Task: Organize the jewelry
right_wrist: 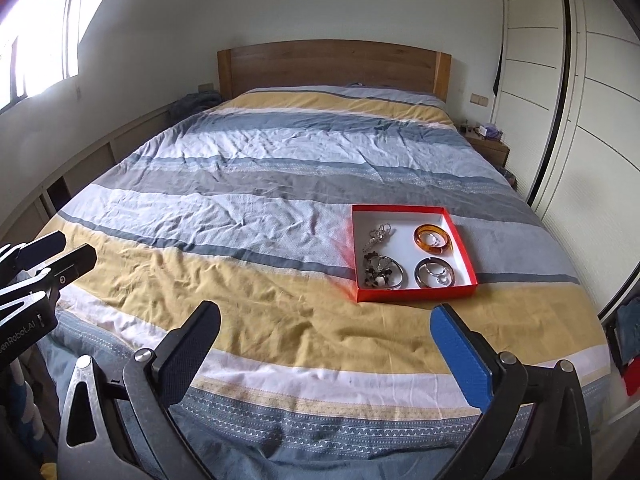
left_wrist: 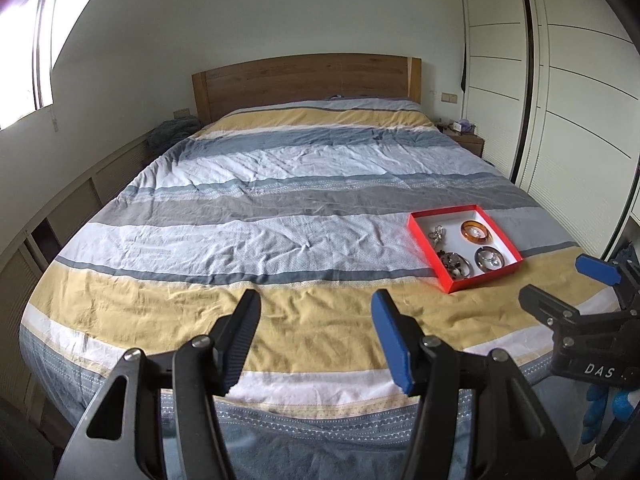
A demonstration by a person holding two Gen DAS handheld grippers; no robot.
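A shallow red box (right_wrist: 416, 294) with a white inside lies on the striped bedspread (right_wrist: 260, 208), right of middle; it also shows in the left wrist view (left_wrist: 480, 280). In it lie an amber bangle (right_wrist: 434, 237), a silver bangle (right_wrist: 435, 272) with small rings inside, a beaded bracelet (right_wrist: 382, 271) and a silver brooch (right_wrist: 379, 236). My right gripper (right_wrist: 324, 320) is open and empty, hovering near the foot of the bed just short of the box. My left gripper (left_wrist: 316, 304) is open and empty, to the left of the box.
A wooden headboard (right_wrist: 334, 64) stands at the far end. White wardrobe doors (right_wrist: 592, 120) line the right side, a bedside table (right_wrist: 488, 148) sits by them. A low cabinet (right_wrist: 96, 156) and window (right_wrist: 44, 40) are on the left.
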